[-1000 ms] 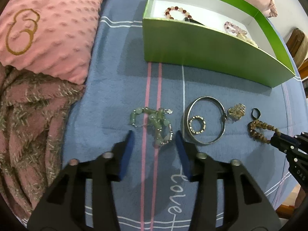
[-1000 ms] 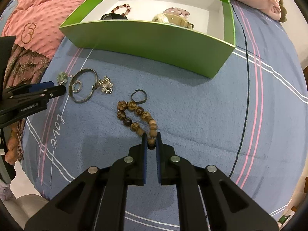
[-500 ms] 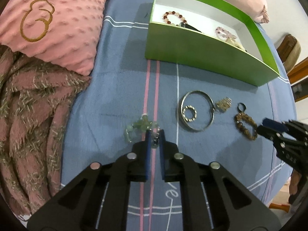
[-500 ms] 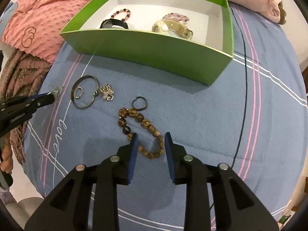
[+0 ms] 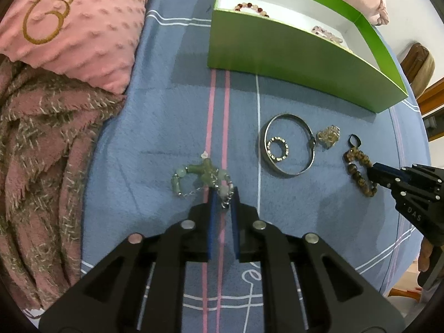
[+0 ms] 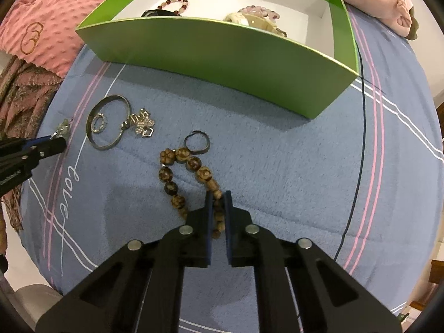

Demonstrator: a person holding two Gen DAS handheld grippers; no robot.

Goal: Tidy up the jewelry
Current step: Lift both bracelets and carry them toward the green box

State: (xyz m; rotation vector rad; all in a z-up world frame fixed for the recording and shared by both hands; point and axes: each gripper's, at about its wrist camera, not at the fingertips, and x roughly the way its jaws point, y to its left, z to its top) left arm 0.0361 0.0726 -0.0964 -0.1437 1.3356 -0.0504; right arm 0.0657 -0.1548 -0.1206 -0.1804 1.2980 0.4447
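A pale green bead bracelet [image 5: 194,170] lies on the blue bed cover, and my left gripper [image 5: 223,194] is shut on its chain end. A brown wooden bead bracelet [image 6: 194,163] lies further right. My right gripper [image 6: 219,197] is closing on it, several of its beads pressed between the pads. In the right wrist view the left gripper [image 6: 62,141] comes in from the left edge with the green bracelet [image 6: 64,127] at its tip. The green box [image 5: 291,52] behind holds several bracelets and a watch.
Between the two bracelets lie a silver bangle [image 5: 288,174] with a small stone ring [image 5: 277,138] inside it, a sparkly brooch [image 5: 328,136] and a dark ring [image 6: 198,152]. A pink pillow [image 5: 83,22] and a fuzzy shawl [image 5: 36,152] border the left.
My left gripper has shut on the green bracelet and bunched it. My right gripper let go of the brown beads, opened, then shut on them again further along.
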